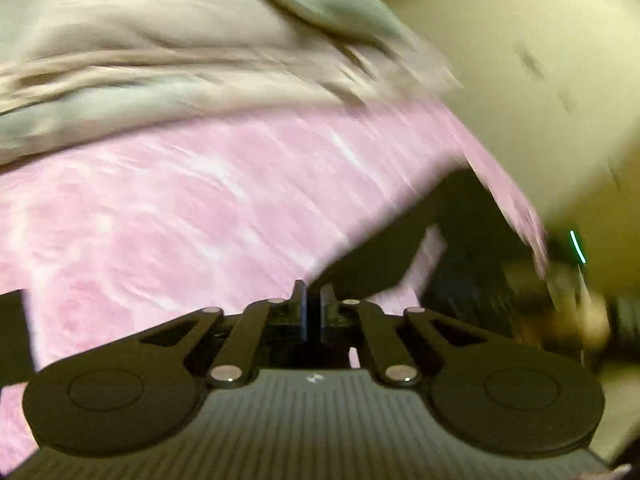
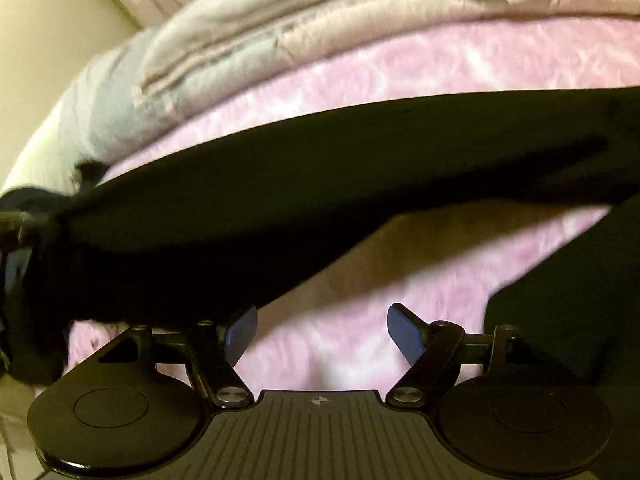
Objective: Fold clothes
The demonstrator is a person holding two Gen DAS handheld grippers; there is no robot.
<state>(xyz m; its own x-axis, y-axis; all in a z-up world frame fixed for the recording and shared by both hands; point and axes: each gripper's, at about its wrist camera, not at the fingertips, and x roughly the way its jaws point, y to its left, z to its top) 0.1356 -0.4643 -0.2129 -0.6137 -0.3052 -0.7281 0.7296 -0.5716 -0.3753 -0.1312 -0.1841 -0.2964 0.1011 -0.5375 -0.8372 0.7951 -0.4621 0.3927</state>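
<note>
A black garment (image 2: 320, 168) hangs stretched across the right wrist view, above a pink patterned bed cover (image 2: 360, 344). Its left end bunches where my other gripper holds it (image 2: 52, 208). My right gripper (image 2: 322, 332) is open, its blue pads (image 2: 240, 334) just below the garment's lower edge, holding nothing. In the left wrist view my left gripper (image 1: 313, 300) is shut on the black garment (image 1: 400, 248), which rises to the right from the fingertips over the pink cover (image 1: 180, 208). The view is motion-blurred.
A crumpled beige and grey blanket (image 1: 160, 60) lies across the far side of the bed, also in the right wrist view (image 2: 280, 20). A pale yellow wall (image 1: 540, 60) lies beyond the bed edge. A hand and dark device (image 1: 572, 312) show at right.
</note>
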